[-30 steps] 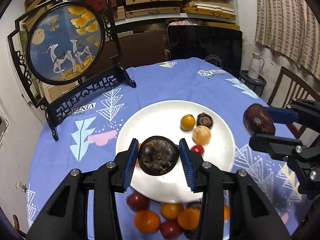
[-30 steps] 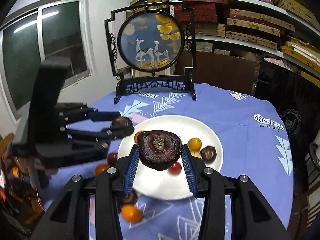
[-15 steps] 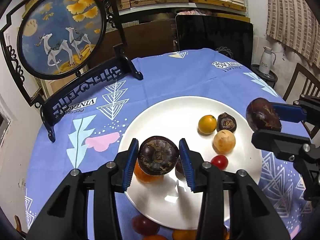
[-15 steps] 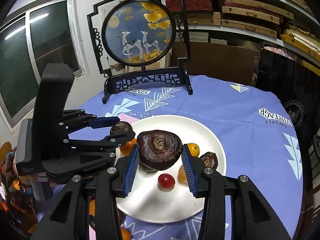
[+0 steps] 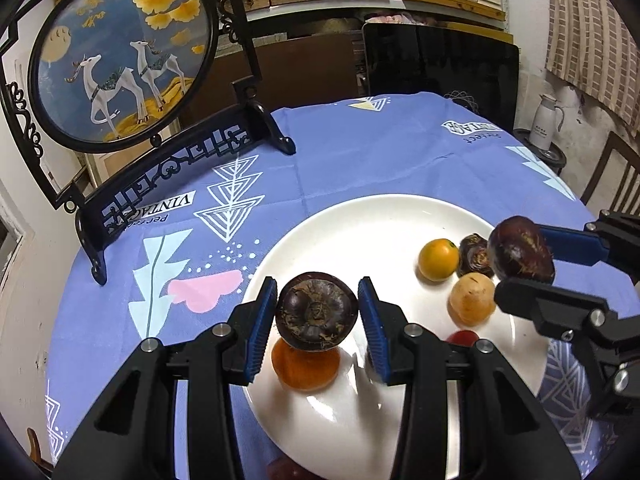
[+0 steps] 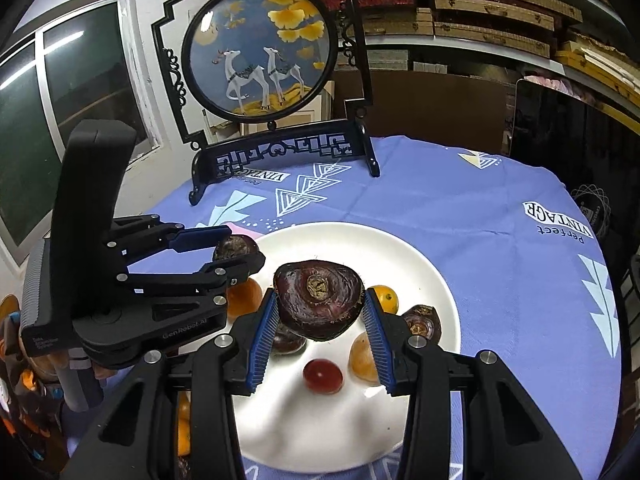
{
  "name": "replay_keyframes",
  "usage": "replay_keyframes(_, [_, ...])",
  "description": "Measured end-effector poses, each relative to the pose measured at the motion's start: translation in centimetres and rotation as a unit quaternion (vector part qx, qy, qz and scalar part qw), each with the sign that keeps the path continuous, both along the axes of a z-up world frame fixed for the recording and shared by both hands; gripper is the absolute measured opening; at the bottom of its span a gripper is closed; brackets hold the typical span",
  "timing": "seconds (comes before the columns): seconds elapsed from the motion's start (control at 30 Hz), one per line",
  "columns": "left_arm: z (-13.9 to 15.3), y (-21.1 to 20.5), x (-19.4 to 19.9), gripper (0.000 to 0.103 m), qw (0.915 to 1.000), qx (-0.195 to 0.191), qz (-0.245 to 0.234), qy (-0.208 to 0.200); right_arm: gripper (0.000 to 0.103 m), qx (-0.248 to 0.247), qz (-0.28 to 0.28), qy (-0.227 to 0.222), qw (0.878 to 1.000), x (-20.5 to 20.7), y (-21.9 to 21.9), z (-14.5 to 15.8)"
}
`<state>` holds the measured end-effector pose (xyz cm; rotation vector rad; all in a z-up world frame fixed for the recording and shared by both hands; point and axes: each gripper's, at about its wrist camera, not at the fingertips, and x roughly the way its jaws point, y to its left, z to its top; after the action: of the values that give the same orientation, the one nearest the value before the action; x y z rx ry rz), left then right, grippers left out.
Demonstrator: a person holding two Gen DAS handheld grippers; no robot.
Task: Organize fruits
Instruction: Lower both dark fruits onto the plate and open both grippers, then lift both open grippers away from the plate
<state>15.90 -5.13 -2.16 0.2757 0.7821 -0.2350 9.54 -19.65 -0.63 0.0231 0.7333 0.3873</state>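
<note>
Fruit goes onto the plate, judging by the pieces already lying on it, so both grippers hang above it with their loads. Far left on the desk stands a round deer screen, well clear of the work. Next comes the left gripper over the plate's near-left part, its blue pads closed on the flanks of a dark mangosteen. This fruit is squat, with its short stem axis pointing back at the camera, so the rough end faces the wrist; that likely leaves the rounder sides for the pads. Under it lies an orange fruit, so a drop here may land on it. Further right on the plate lie a yellow fruit, a small dark fruit, a tan fruit and a red one, near together. At the right, the right gripper clamps a larger purple fruit, broad side to side between the pads, with its scar toward the camera. It hovers above the plate's middle, with the red fruit and a dark one below it.
</note>
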Motion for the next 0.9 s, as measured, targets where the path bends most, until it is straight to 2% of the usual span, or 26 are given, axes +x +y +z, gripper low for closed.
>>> replay_keyframes(0.4, [-1.7, -0.8, 1.4, 0.041, 0.9987, 0.045, 0.024, 0.000, 0.044, 0.000, -0.019, 0.041, 0.999, 3.0, 0.3, -2.7])
replay_keyframes(0.57, [-2.3, -1.1, 1.6, 0.042, 0.9984, 0.049, 0.027, 0.003, 0.046, -0.003, -0.023, 0.048, 0.999, 3.4, 0.3, -3.2])
replay_keyframes(0.63, [-2.1, -1.1, 1.3, 0.047, 0.9981, 0.054, 0.029, -0.007, 0.066, -0.004, -0.033, 0.033, 0.999, 2.8, 0.1, -2.5])
replay_keyframes(0.67, [-1.7, -1.0, 1.0, 0.060, 0.9979, 0.054, 0.032, -0.016, 0.076, -0.003, -0.045, 0.015, 0.999, 2.3, -0.1, -1.8])
replay_keyframes(0.7, [-1.4, -0.8, 0.7, 0.068, 0.9978, 0.053, 0.034, -0.024, 0.081, 0.003, -0.048, 0.000, 0.999, 1.6, -0.4, -1.1])
replay_keyframes(0.77, [-0.5, -0.3, -0.3, 0.068, 0.9974, 0.049, 0.036, -0.039, 0.083, 0.018, -0.046, -0.022, 0.999, 0.5, -0.9, 0.1])
replay_keyframes(0.8, [0.0, -0.1, -1.0, 0.068, 0.9974, 0.045, 0.035, -0.045, 0.088, 0.022, -0.050, -0.035, 0.998, -0.1, -1.0, 0.8])
replay_keyframes(0.9, [1.2, 0.5, -2.6, 0.070, 0.9972, 0.031, 0.037, -0.057, 0.097, 0.027, -0.067, -0.112, 0.991, -3.5, -1.5, 3.7])
